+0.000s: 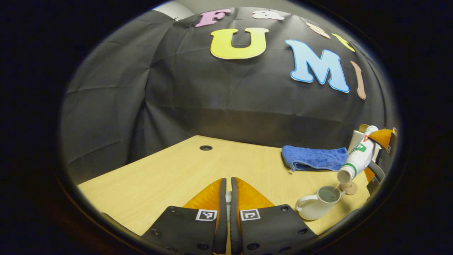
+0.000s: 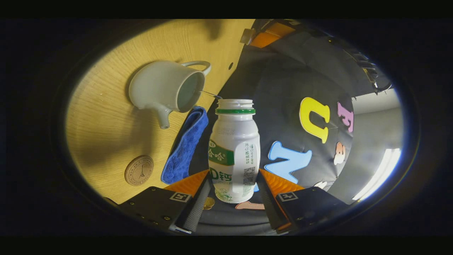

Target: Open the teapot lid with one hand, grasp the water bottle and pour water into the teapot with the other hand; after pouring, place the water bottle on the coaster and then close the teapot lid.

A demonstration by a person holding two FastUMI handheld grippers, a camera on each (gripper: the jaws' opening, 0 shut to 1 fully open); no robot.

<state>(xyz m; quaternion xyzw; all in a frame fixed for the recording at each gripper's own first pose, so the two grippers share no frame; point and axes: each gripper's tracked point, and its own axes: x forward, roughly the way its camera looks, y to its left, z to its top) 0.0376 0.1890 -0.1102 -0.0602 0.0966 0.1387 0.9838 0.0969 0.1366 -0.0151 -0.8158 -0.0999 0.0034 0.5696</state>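
Observation:
The white teapot (image 1: 316, 207) stands open on the wooden table (image 1: 159, 177), with water inside. My right gripper (image 2: 233, 173) is shut on the white water bottle (image 2: 233, 148) around its lower body. The uncapped bottle (image 1: 357, 156) is tilted mouth-down over the pot, and a thin stream runs from it into the teapot (image 2: 166, 88). My left gripper (image 1: 227, 182) is held away to the left of the pot, its fingers almost together on a sliver of pale lid (image 1: 228, 197). The round cork coaster (image 1: 350, 187) lies just behind the pot.
A folded blue cloth (image 1: 313, 158) lies at the back of the table near the black wall. A cable hole (image 1: 206, 147) sits at the table's far left. In the right gripper view the coaster (image 2: 139, 170) lies beside the cloth (image 2: 185, 147).

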